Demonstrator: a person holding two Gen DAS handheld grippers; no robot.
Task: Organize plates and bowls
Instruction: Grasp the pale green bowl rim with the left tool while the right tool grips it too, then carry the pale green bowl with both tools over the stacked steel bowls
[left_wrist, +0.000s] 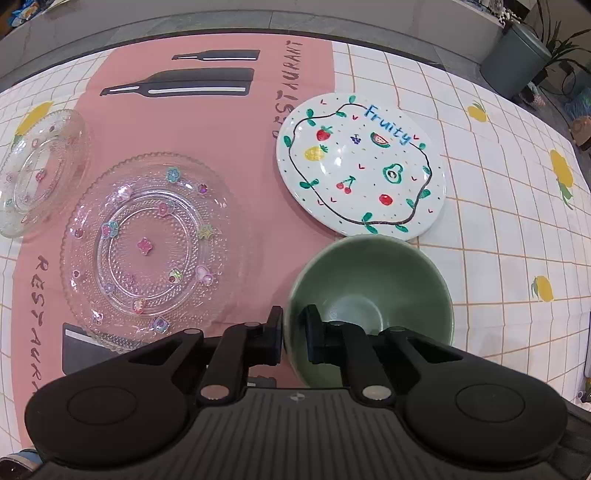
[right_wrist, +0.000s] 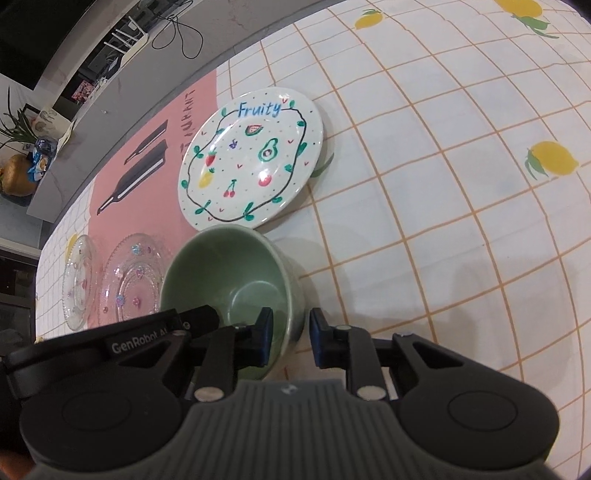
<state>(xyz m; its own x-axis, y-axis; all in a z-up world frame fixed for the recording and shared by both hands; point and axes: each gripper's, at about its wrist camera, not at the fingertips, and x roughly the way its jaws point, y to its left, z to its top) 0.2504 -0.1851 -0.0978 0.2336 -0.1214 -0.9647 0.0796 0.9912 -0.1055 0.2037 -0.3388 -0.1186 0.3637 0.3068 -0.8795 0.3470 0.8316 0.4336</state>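
Green bowl (left_wrist: 369, 306) sits upright near the front of the counter (left_wrist: 498, 229), on a checked cloth printed with yellow lemons, and both grippers have hold of its rim from opposite sides. In the left wrist view the left gripper (left_wrist: 293, 334) straddles the bowl's near-left rim, one finger outside the wall and the other inside the bowl, the two closed tight against the wall between them. In the right wrist view the right gripper (right_wrist: 290, 339) straddles the bowl (right_wrist: 229, 280) at its near-right rim in the same way, inner finger inside and outer finger just outside; a sliver of space shows between the outer finger and the bowl wall, so whether that grip is fully clamped cannot be told. Just behind the bowl lies a white plate (left_wrist: 360, 166) painted with fruit and the word "Fruity"; its near edge appears to meet or slightly overlap the bowl's far rim. To the left, on a pink mat (left_wrist: 229, 122) printed with black knife shapes and the word "RESTAURANT", lies a clear glass plate (left_wrist: 147, 251) with a beaded texture and small coloured flower and fruit decals. Further left, at the mat's edge, is a smaller clear glass dish (left_wrist: 40, 173) with similar decals, close beside the glass plate. A dark teal bin (left_wrist: 515, 61) and green plants stand beyond the counter's far right corner.
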